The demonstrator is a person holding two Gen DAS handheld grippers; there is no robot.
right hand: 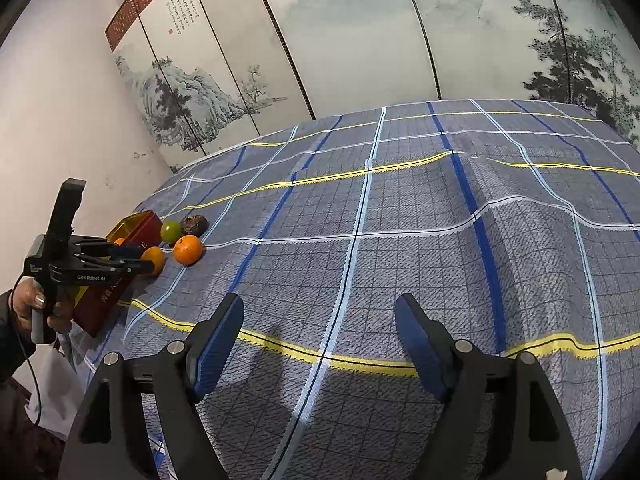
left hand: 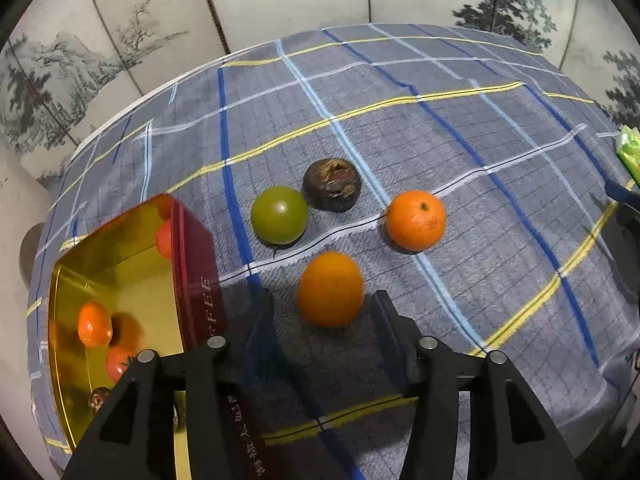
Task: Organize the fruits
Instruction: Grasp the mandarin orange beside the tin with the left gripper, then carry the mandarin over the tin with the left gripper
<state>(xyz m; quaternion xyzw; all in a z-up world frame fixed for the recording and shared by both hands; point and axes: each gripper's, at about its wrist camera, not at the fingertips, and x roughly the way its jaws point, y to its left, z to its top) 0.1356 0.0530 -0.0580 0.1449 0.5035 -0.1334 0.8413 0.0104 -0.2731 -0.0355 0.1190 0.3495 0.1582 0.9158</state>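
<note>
My left gripper (left hand: 322,300) is open, its jaws on either side of the near orange (left hand: 330,288), which lies on the checked cloth. A second orange (left hand: 416,220), a green fruit (left hand: 279,214) and a dark wrinkled fruit (left hand: 332,184) lie just beyond. The red tin with a gold inside (left hand: 132,280) stands at the left and holds several small orange and red fruits. My right gripper (right hand: 320,312) is open and empty over bare cloth. In the right wrist view the left gripper (right hand: 132,260) and the fruits show far left.
A painted folding screen (right hand: 360,40) stands behind the table. A green packet (left hand: 630,152) lies at the right edge of the left wrist view. The cloth (right hand: 400,220) has folds and ridges in the middle.
</note>
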